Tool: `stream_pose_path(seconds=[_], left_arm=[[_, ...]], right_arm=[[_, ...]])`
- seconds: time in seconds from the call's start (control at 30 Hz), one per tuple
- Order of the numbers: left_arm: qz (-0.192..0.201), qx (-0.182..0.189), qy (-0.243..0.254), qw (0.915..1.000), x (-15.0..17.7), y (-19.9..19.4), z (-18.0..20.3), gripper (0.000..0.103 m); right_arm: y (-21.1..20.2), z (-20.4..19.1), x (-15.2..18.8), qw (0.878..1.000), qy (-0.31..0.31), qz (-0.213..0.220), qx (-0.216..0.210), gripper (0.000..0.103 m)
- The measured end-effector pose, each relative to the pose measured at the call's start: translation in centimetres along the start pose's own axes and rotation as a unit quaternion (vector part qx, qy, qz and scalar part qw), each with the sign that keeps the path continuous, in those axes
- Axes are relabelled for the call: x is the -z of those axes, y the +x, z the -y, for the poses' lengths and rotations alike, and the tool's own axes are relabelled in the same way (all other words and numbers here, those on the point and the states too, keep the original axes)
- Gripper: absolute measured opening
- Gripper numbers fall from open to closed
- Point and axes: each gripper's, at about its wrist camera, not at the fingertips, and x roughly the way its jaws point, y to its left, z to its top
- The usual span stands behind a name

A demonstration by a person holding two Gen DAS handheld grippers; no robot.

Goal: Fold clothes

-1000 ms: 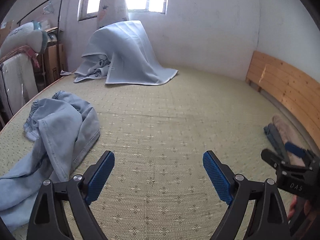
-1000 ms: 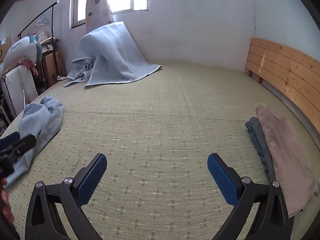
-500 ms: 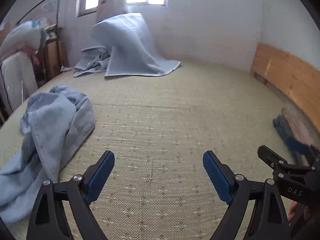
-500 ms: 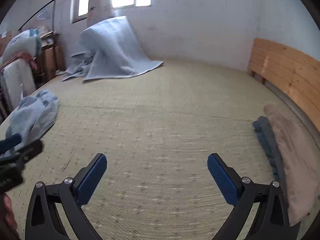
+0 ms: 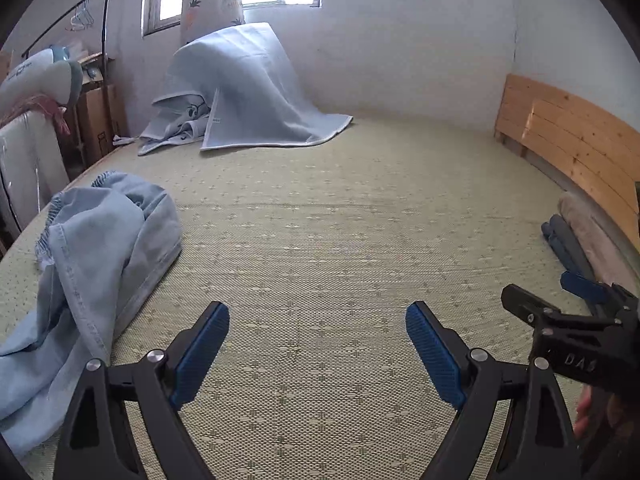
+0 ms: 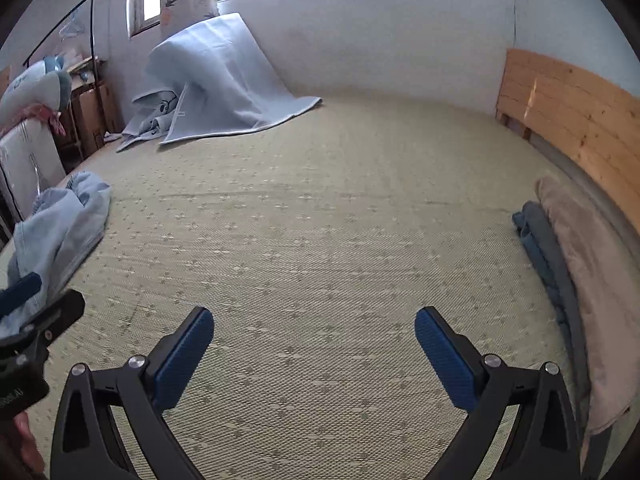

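Off to the left of both tongs, a crumpled pair of light blue jeans [image 5: 92,276] lies in a heap on the bed's woven mat [image 5: 320,248]. Both tongs hang above bare mat with nothing between their blue pads.

The left tongs [image 5: 316,354] are spread wide and hold nothing. The jeans lie just beside their left finger, close and a little ahead. The heap runs lengthwise away from the camera: a gathered waistband at the far end, looser leg fabric trailing back toward the near left corner of the view.

The right tongs [image 6: 314,358] are also spread wide and empty. From them the jeans [image 6: 60,232] sit well apart, far to the left, with the left tongs in between. So the left hand is clearly the nearer one, and a first pick-up would likely mean swinging it leftward, with the right following across.

The two views differ. The left wrist view shows the jeans large enough to read seams and the frayed waistband edge; the right wrist view shows only a small part of them at its left edge. The right wrist view shows plainly what the other barely catches: a pile of clothes [image 6: 576,280], beige over grey-blue, lying to the right of the right tongs along the wooden headboard [image 6: 568,108]. It looks already folded, though I cannot be sure.

Far ahead of both tongs, a pale blue blanket [image 5: 248,92] is draped over something under the window.
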Motion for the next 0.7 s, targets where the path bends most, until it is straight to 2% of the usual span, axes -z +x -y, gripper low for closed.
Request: stream_pose_path(seconds=[0.7], left_arm=[[-0.013,-0.001,-0.008,0.9999,0.16,0.34,-0.22,0.093]], right_arm=[[0.35,-0.69,0.14,1.0,-0.011,-0.006,0.01,0.103]])
